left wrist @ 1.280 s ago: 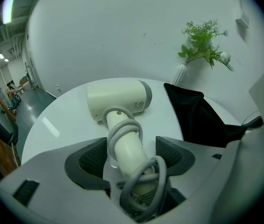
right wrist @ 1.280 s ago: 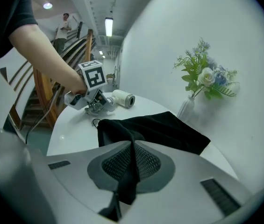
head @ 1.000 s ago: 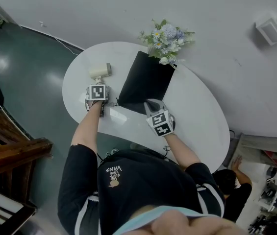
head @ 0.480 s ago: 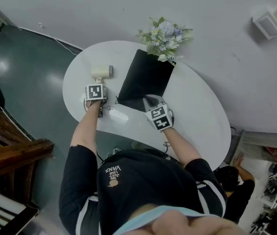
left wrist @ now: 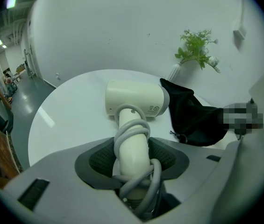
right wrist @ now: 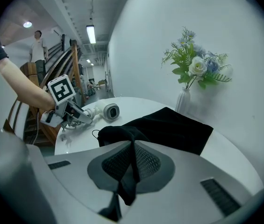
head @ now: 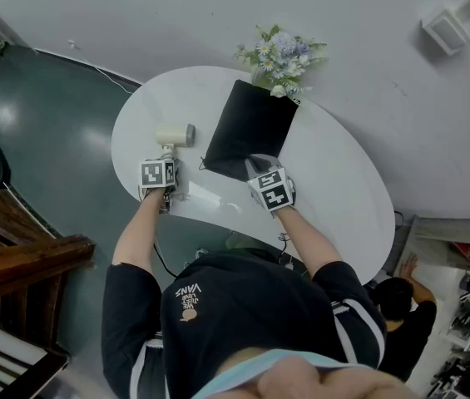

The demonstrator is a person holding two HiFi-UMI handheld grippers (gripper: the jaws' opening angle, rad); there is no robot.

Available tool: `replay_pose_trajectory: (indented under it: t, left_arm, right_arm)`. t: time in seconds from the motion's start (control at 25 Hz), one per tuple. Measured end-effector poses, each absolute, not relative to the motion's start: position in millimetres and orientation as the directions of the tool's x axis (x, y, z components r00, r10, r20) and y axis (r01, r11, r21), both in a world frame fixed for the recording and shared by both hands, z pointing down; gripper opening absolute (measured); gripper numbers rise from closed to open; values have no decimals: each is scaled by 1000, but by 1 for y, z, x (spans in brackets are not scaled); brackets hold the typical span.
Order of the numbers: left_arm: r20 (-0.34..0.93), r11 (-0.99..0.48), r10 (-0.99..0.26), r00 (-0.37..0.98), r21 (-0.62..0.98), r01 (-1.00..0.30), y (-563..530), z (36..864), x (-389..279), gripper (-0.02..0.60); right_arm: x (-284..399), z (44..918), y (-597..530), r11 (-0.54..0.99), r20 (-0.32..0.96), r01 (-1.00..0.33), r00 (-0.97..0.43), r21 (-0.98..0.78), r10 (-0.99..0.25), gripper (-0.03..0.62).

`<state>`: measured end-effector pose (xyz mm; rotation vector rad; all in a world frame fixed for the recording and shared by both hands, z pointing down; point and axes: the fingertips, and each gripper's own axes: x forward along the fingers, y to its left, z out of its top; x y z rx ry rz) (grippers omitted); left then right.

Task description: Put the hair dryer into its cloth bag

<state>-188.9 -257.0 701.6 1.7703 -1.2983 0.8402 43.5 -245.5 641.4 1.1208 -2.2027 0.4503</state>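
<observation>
Where the hair dryer (head: 176,135) is: over the left side of the white bench (head: 334,198), left of the cloth bag (head: 251,127) and not touching it. I cannot tell if it rests on the bench or hangs just off it.
Left gripper (head: 166,153): its fingers are clamped on the dryer's handle. The grey cord (left wrist: 155,176) wound round the handle is caught between them too.
Right gripper (head: 257,167): its fingers are squeezed together on a fold of black cloth at the bag's near edge.
Cloth bag: it lies flat, with its far end by the flowers (head: 280,56).
Step in hand: I think the dryer is gripped and the bag's mouth is being held. Nothing is in the bag yet.
Next move: the right one likely has to lift the edge so the mouth gapes. The left one has to carry the dryer to the right and push it in. The cloth looks floppy, so the mouth may fall shut.
Left gripper view alone: it shows the cord loops and a small label (left wrist: 154,109) on the dryer's body.
Right gripper view alone: it shows the pinched cloth up close, a thin string (right wrist: 96,133) at the bag's near corner, and the dryer's round end.
Head view alone: it shows both grippers at once and the gap between dryer and bag.
</observation>
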Motion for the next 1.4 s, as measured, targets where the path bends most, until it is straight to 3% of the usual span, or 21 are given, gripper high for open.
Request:
replay_pose_trajectory:
  t: [0.36,0.8,1.4]
  left_arm:
    - [793,-301,-485,368,243,-922,-183,679,-188,236]
    - [774,-455,-415,478,278,-846,-93,673,-140,236]
    - [786,-546,-297,543,326,-771,-87,699,-59,236]
  right_arm:
    - [38,651,-237,541,668,-840,-422,-34,-613,49]
    - [31,639,-215,496,644,-867,-407,-49,-648,49]
    - [23,636,-194,530,629,-846,-444,-58,-639,49]
